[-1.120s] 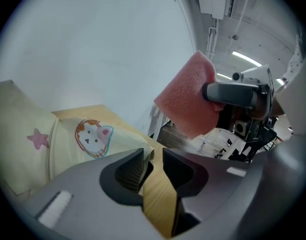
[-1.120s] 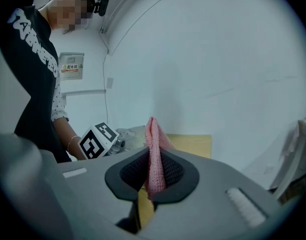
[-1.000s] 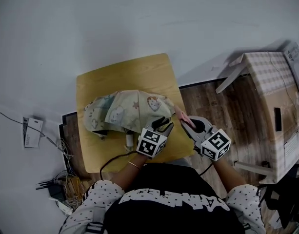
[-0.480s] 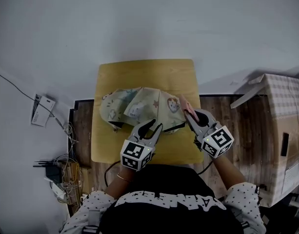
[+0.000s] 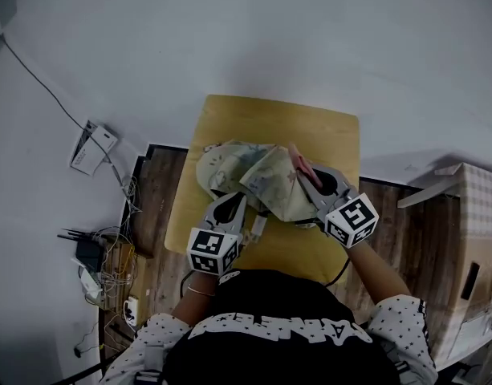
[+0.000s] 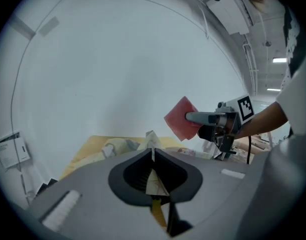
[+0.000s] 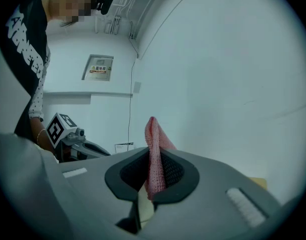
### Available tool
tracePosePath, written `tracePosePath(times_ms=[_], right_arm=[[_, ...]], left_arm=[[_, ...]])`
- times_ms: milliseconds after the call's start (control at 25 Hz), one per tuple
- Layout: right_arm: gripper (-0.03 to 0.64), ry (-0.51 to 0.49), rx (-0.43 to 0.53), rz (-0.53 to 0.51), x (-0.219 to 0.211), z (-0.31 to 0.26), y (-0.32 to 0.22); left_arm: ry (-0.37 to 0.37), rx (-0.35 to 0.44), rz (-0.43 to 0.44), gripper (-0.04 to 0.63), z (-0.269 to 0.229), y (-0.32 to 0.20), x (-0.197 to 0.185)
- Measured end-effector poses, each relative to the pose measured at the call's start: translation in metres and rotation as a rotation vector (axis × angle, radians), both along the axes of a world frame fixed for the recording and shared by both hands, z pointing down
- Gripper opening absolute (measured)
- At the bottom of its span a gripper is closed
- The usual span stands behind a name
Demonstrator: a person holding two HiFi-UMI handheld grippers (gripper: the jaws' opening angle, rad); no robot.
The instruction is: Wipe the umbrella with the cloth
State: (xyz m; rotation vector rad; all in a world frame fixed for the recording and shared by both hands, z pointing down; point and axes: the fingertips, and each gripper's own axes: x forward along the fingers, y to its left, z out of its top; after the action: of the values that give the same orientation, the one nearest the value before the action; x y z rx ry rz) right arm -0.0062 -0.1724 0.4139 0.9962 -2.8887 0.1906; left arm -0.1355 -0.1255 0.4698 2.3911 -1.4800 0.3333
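Pastel umbrella [image 5: 250,175], handle [image 5: 258,224] toward person

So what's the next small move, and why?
Probably bring the right claw and its pink cloth down onto the umbrella: the cloth is clear of it, and the left claw has just been closing on a fold of fabric.
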Motion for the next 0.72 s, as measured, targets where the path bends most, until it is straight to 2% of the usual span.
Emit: tracePosePath(times_ms=[160, 240, 400, 520, 600, 720], right_arm=[[0.034, 0.043, -0.015, -0.006, -0.012, 0.011, -0.009], [0.034, 0.066, -0.021, -0.002, -0.014, 0.018, -0.016], [0.034, 0.104, -0.014, 0.025, -0.014, 0.026, -0.030], [0.034, 0.133, -0.018, 0.032, -0.015, 0.034, -0.038], [0.034, 0.153, -0.032, 0.030, -0.016, 0.042, -0.041], [0.034, 0.175, -0.045, 0.007, -0.023, 0.053, -0.043]], left_arm=[[0.011, -0.033, -0.004, 0.030, 0.007, -0.005, -0.008], [0.025, -0.063, 0.007, 0.065, 0.013, -0.009, -0.007], [0.048, -0.099, 0.038, 0.180, 0.021, -0.020, -0.002], [0.073, -0.103, 0.039, 0.196, 0.019, -0.029, 0.000], [0.075, -0.087, 0.034, 0.185, 0.015, -0.035, 0.001], [0.067, -0.075, 0.004, 0.024, 0.011, -0.041, -0.006]])
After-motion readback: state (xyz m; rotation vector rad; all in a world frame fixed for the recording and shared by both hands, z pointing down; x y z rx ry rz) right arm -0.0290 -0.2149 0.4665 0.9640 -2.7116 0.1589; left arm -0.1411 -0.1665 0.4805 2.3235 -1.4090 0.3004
